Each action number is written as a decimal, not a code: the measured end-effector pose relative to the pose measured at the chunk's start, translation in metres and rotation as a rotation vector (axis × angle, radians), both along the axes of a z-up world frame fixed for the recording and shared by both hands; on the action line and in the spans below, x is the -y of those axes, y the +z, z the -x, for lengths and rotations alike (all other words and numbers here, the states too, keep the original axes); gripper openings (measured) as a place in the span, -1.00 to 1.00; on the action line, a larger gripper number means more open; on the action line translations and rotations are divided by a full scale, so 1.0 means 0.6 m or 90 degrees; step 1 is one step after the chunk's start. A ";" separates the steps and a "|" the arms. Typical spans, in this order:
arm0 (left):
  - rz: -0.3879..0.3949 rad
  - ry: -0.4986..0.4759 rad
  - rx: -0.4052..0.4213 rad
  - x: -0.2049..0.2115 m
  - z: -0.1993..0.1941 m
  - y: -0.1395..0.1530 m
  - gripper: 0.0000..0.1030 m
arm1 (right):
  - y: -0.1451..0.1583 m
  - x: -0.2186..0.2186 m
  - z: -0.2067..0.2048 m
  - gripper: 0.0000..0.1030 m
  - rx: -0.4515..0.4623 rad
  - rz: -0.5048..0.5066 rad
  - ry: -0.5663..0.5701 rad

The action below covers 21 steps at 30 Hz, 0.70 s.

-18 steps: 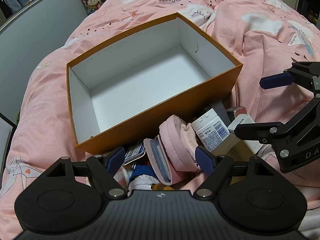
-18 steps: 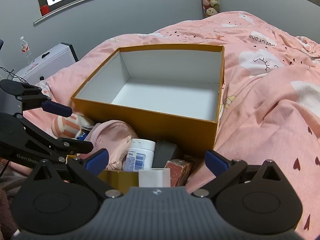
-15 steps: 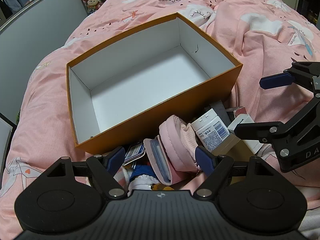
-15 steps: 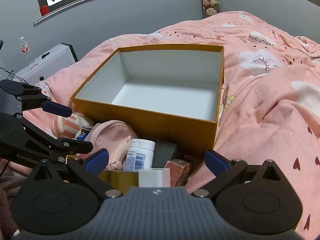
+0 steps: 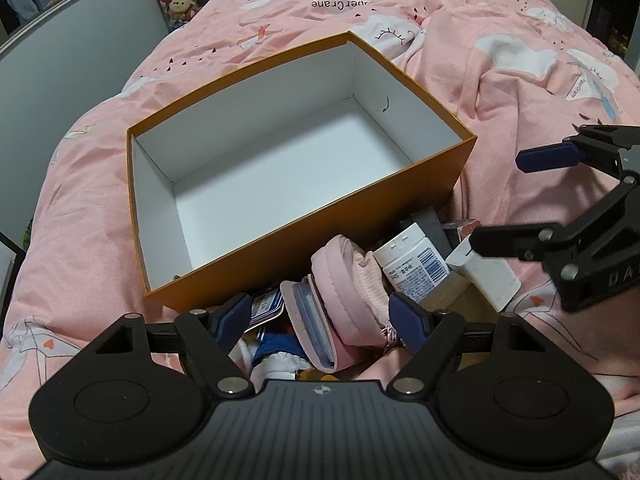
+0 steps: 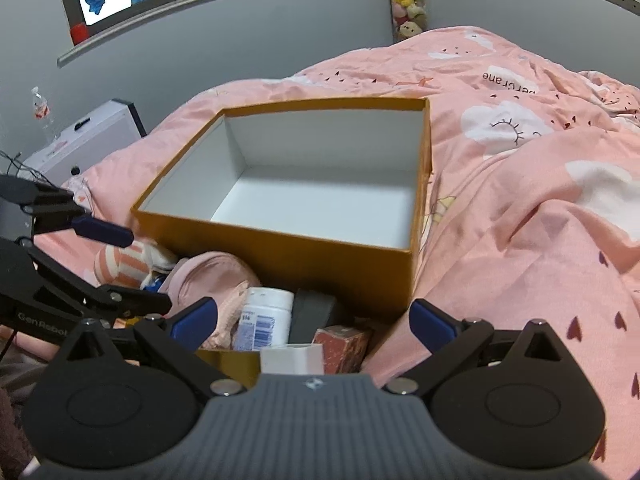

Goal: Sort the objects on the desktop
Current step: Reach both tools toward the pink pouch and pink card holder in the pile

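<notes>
Nothing has shifted: both tongs, left point(image 5: 320, 320) and right point(image 6: 312, 322), still hover wide and empty over the pile beside the bare box point(image 5: 280, 168) on the bed. Sorting hasn't begun; next, probably close on the bottle point(image 6: 264, 316).

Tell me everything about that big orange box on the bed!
The orange box is a big open-topped rectangle with no lid on it, and looks like stiff cardboard. Its outside is orange and its inside is plain white, with one small dark squiggly mark on an inner wall. Nothing is inside it. It sits upright on the pink bedspread. A heap of small things lies against its near side, among them a pink pouch and a white bottle. Neither gripper touches it.
</notes>
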<state>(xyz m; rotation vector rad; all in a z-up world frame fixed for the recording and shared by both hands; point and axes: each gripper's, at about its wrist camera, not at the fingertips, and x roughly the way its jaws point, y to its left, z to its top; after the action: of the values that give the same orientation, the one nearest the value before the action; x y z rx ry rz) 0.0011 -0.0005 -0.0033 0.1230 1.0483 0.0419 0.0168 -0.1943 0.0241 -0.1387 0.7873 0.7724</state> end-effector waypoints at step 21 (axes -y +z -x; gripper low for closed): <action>0.112 -0.012 0.001 -0.048 0.003 -0.022 -0.18 | 0.004 -0.058 0.006 -0.41 -0.035 -0.014 0.102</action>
<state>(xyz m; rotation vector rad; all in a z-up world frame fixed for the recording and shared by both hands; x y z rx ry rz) -0.0007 0.0280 -0.0162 -0.0268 1.0445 -0.0677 0.0131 -0.1597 0.0264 -0.1625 0.8273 0.9387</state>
